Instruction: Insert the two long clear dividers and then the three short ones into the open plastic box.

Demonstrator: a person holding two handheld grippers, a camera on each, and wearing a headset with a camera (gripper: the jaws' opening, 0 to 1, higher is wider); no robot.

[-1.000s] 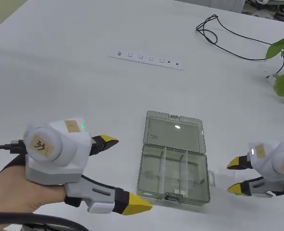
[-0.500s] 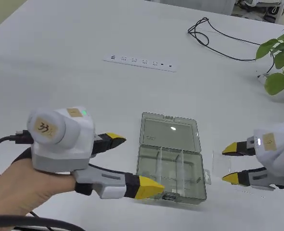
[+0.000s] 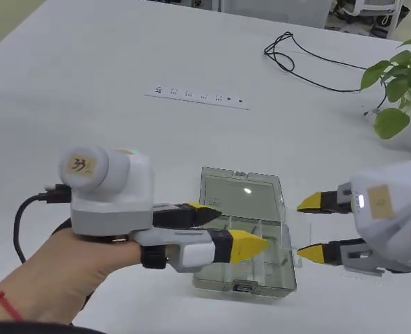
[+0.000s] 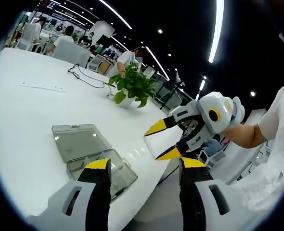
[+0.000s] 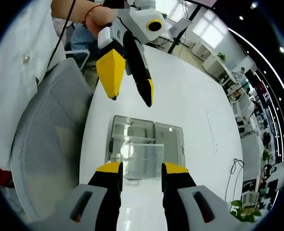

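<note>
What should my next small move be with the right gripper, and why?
Probably ease the right gripper in over the box and lower it toward a free slot. A clear divider seems clamped between its tips, hanging just above the open tray and not yet seated. The left gripper hovers open close over the box, so keep the path clear of it.

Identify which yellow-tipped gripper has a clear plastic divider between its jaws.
The right gripper: a flat clear plastic divider spans its jaws. The left gripper has its jaws open and empty.
</note>
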